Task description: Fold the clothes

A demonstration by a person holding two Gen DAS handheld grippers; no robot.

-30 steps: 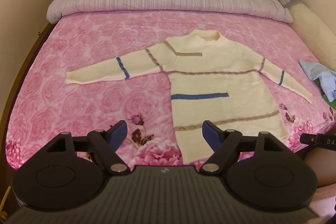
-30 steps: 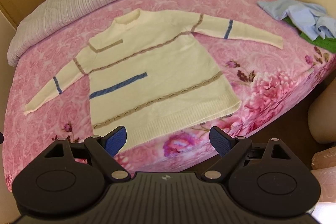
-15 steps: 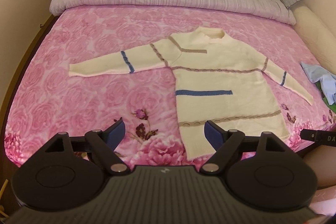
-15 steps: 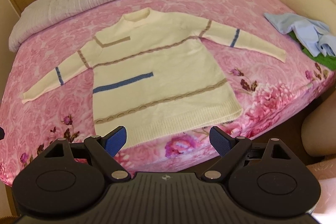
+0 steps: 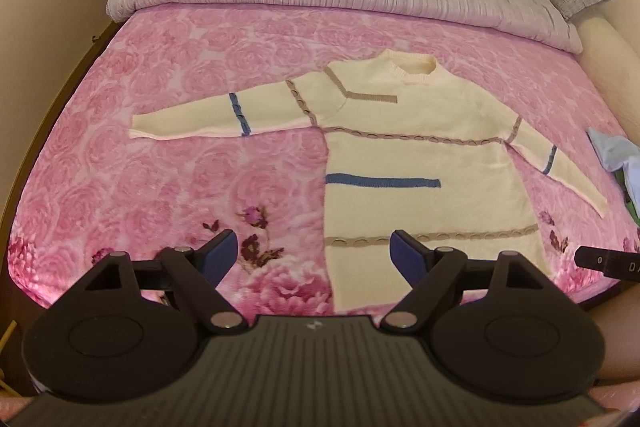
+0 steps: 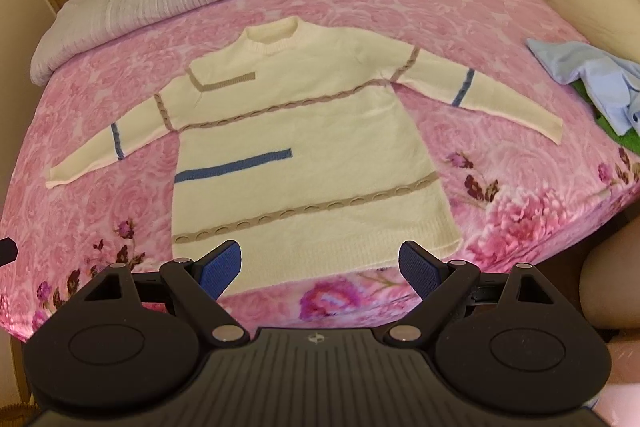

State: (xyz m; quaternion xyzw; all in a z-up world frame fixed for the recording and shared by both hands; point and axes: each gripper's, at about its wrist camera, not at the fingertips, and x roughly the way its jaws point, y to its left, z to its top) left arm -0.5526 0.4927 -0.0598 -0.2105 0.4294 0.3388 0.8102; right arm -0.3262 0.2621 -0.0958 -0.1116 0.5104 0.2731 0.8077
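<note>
A cream sweater [image 6: 304, 147] lies flat and face up on the bed [image 5: 160, 155], with its collar toward the far end and its hem near the front edge. Nothing of it is folded at this moment: both sleeves are stretched out to the sides and the body is fully spread.

The left tool [image 5: 314, 253] hangs above the front edge of the bed with its jaws released and wide apart, and it holds nothing. Ahead of it and to its left is the left sleeve [image 5: 216, 117]; the lower left corner of the sweater is just in front, between its fingers.

The right tool [image 6: 320, 265] is also released and empty. The hem of the sweater is directly in front of it, and the right sleeve [image 6: 480, 93] reaches away ahead and to its right. Further right, near the edge of the bed, lies a crumpled pile of light blue cloth [image 6: 592, 75] on something green.

In my judgement all folds of the sweater are left to make, and the blue pile is not folded either.
</note>
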